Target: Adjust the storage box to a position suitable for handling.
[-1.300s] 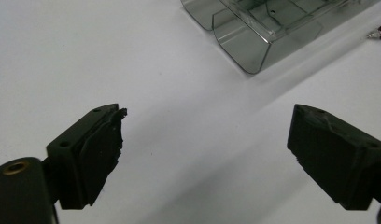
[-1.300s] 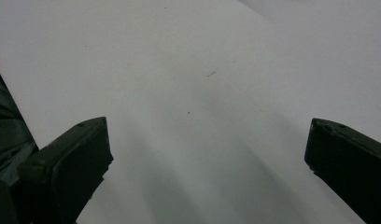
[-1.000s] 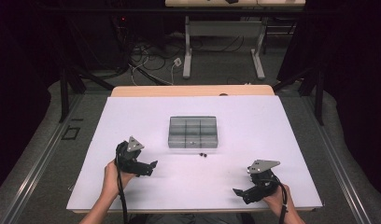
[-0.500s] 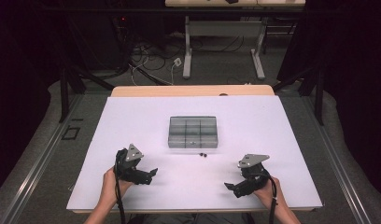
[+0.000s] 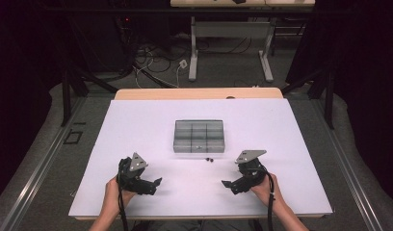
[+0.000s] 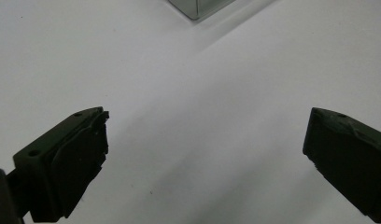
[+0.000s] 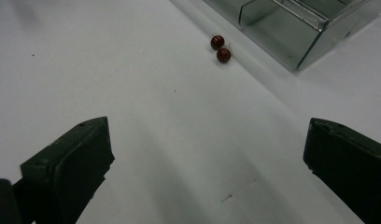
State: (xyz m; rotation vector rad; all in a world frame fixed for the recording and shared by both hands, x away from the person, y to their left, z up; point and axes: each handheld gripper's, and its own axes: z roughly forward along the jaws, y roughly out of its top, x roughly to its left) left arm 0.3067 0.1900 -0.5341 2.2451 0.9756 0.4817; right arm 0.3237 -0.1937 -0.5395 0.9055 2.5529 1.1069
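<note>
A clear plastic compartment box [image 5: 199, 136] sits mid-table on the white table top [image 5: 137, 125]; one corner of the box [image 6: 198, 7] shows at the top of the left gripper view. Two small dark red round pins [image 7: 220, 49] lie side by side just in front of the box [image 7: 291, 28], also visible as the two dark pins [image 5: 208, 158] from above. My left gripper [image 5: 156, 185] is held low at the near left, open and empty. My right gripper [image 5: 227, 185] is at the near right, open and empty, pointing toward the pins from a short distance.
The table's front edge [image 5: 199, 215] runs just behind both hands. Beyond the far wooden edge [image 5: 199, 93] stand table legs [image 5: 192, 53] and cables [image 5: 156, 62] on the floor. Dark stands flank the table on both sides.
Both grippers have drifted inward toward the table's middle and slightly nearer the front edge. The jaws stayed open. The box and pins have not moved.
</note>
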